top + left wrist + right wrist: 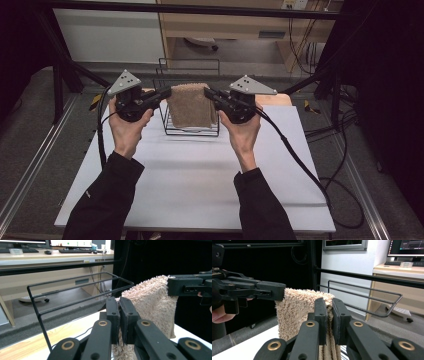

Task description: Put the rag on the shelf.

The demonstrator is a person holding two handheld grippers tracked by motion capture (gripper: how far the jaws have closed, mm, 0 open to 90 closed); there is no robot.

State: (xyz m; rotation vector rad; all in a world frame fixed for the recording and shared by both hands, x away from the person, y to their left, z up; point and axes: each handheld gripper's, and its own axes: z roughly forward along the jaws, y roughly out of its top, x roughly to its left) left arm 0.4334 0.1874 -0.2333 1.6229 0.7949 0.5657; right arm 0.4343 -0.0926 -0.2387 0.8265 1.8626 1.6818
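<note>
A beige terry towel (pixel 190 106) hangs folded over a black wire rack (pixel 192 131) at the far middle of the white table. My left gripper (pixel 167 91) is shut on the towel's left top corner, and my right gripper (pixel 208 92) is shut on its right top corner. In the left gripper view the towel (pixel 152 300) is pinched between the jaws of my left gripper (pixel 119 303), with the other gripper's jaw at the towel's far end. In the right gripper view my right gripper (pixel 329 305) grips the towel (pixel 295 310) the same way.
The white table top (pixel 200 175) spreads toward me below the rack. A wooden board (pixel 280 99) lies under the table's far edge. Black frame bars (pixel 200 9) cross above. Cables (pixel 300 160) trail off the right side. The rack's wire rails (pixel 75 287) stand beyond the towel.
</note>
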